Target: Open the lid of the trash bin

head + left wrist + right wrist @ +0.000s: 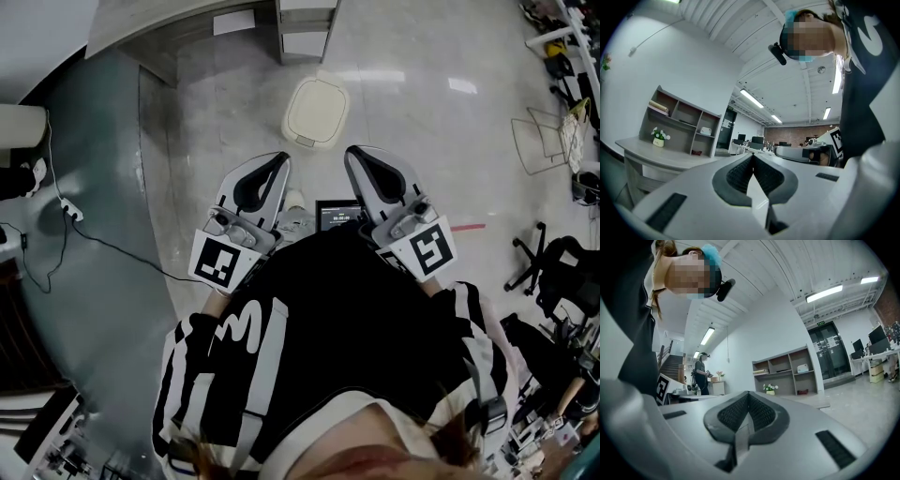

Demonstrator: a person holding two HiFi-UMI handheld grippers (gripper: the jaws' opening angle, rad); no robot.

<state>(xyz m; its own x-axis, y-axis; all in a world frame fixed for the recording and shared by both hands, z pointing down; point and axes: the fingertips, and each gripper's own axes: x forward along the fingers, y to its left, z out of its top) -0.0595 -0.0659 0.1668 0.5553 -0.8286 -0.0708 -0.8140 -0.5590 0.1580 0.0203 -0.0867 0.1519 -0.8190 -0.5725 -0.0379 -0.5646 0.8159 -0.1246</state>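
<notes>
The trash bin (316, 111) is a small cream bin with a rounded square lid lying shut; it stands on the pale floor ahead of me, seen only in the head view. My left gripper (280, 160) and right gripper (353, 152) are held side by side near my chest, both short of the bin and apart from it. The left gripper (753, 155) is shut, its ribbed pads meeting at the tip with nothing between them. Likewise the right gripper (748, 393) is shut and empty. Both gripper views look up at the room and ceiling.
A white drawer unit (307, 28) and a curved counter (169, 28) stand beyond the bin. A black cable (94, 239) and power strip (67, 208) lie on the grey floor at left. An office chair (562, 267) and wire rack (539, 141) sit at right. Another person (701, 373) stands far off.
</notes>
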